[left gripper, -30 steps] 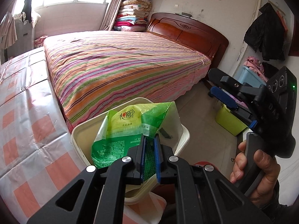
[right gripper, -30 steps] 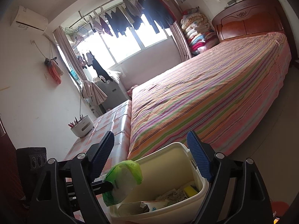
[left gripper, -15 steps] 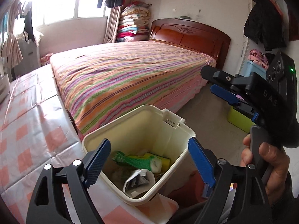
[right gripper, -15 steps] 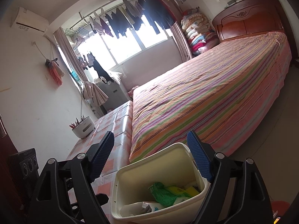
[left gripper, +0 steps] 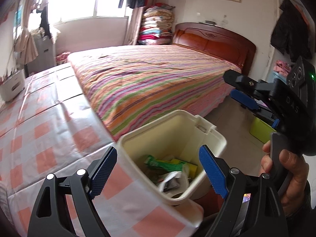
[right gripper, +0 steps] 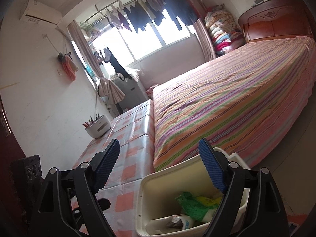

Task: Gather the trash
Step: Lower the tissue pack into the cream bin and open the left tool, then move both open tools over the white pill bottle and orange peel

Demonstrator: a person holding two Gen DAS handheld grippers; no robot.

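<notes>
A cream trash bin (left gripper: 169,132) stands at the corner of the checked table, beside the bed. In it lies a green packet (left gripper: 160,164) on top of paper and yellow wrappers. My left gripper (left gripper: 158,152) hangs open just above the bin's near rim, with nothing between its blue pads. In the left wrist view a hand (left gripper: 286,169) holds my right gripper (left gripper: 237,86) to the right of the bin, and it is open too. In the right wrist view the right gripper (right gripper: 160,148) stands open over the bin (right gripper: 167,179), with the green packet (right gripper: 191,203) below it.
A bed with a striped cover (left gripper: 158,79) fills the middle, against a wooden headboard (left gripper: 213,41). The table's pink checked cloth (left gripper: 49,130) runs along the left, with a white holder (right gripper: 97,127) at its far end. A green box (left gripper: 260,130) sits on the floor.
My left gripper has opened and let go of the green packet, which now lies in the bin. The left gripper has since drawn back. The bin has slid right in the right wrist view.
</notes>
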